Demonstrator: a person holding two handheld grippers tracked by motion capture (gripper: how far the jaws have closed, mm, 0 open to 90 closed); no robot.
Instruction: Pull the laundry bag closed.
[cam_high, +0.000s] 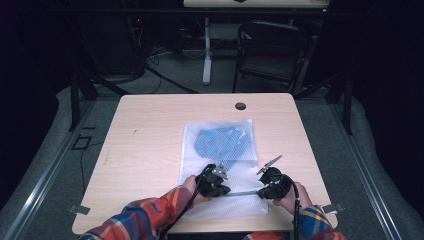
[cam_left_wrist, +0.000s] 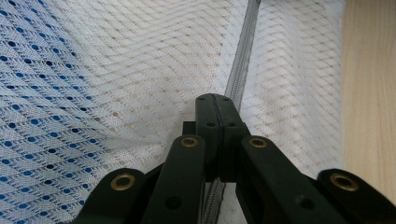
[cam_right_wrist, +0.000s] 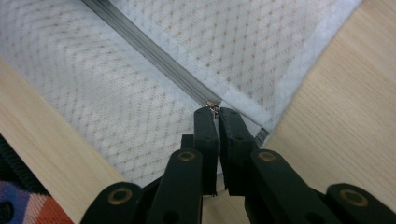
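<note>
A white mesh bag (cam_high: 220, 150) lies flat on the wooden table (cam_high: 150, 130), and a blue cloth (cam_high: 222, 141) shows through its far half. A grey zipper (cam_high: 244, 192) runs across the bag's near end. My left gripper (cam_high: 226, 190) is at the zipper's left part. In the left gripper view the left gripper (cam_left_wrist: 213, 99) is shut, pinching the mesh beside the zipper (cam_left_wrist: 243, 60). My right gripper (cam_high: 261, 193) is at the bag's near right corner. In the right gripper view the right gripper (cam_right_wrist: 214, 112) is shut on the small metal zipper pull (cam_right_wrist: 213, 105) at the end of the zipper (cam_right_wrist: 149, 49).
A dark round cable hole (cam_high: 240, 106) sits near the table's far edge. A black chair (cam_high: 272, 50) and a white desk leg (cam_high: 207, 50) stand on the floor beyond. A person's plaid sleeves (cam_high: 145, 220) reach in from the near edge, with cables trailing from both grippers.
</note>
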